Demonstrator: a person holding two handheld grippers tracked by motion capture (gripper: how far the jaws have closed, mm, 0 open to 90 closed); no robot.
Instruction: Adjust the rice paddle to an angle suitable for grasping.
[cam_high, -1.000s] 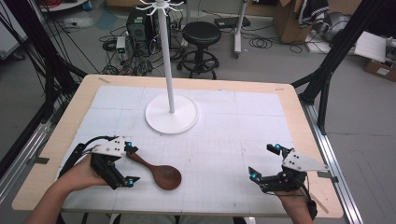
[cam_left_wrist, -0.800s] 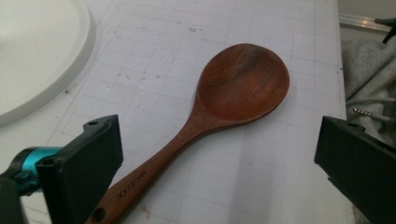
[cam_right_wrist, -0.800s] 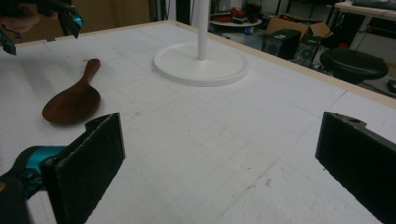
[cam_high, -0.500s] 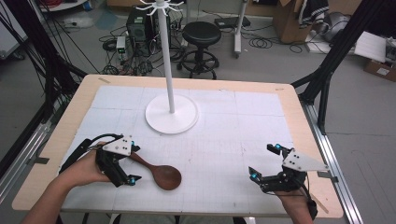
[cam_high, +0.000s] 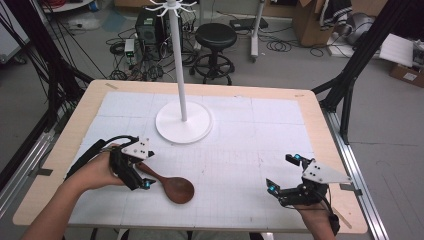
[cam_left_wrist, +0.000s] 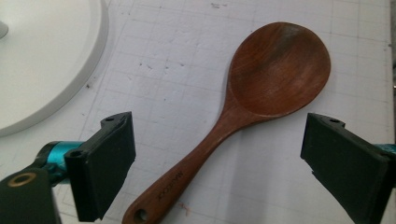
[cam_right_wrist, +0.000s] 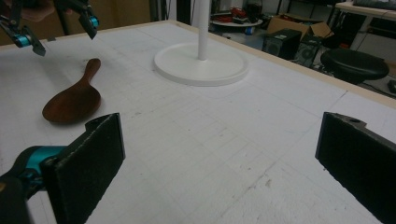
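Note:
A dark wooden spoon lies flat on the white mat, bowl to the right, handle toward the left hand. My left gripper hovers over that handle. In the left gripper view the spoon runs between the black jaws of the left gripper. The jaws have just been closing but stand well apart from the wood on both sides. My right gripper rests near the front right of the table. In its own view the right gripper is open with bare mat between the jaws.
A white stand with a round base and a tall pole rises at the middle back of the mat. The base edge lies close to the left gripper. A stool, boxes and cables sit on the floor beyond the table.
The left hand has slid right, bringing its gripper over the spoon handle, and its jaws have narrowed a little. The spoon and the right gripper have not moved.

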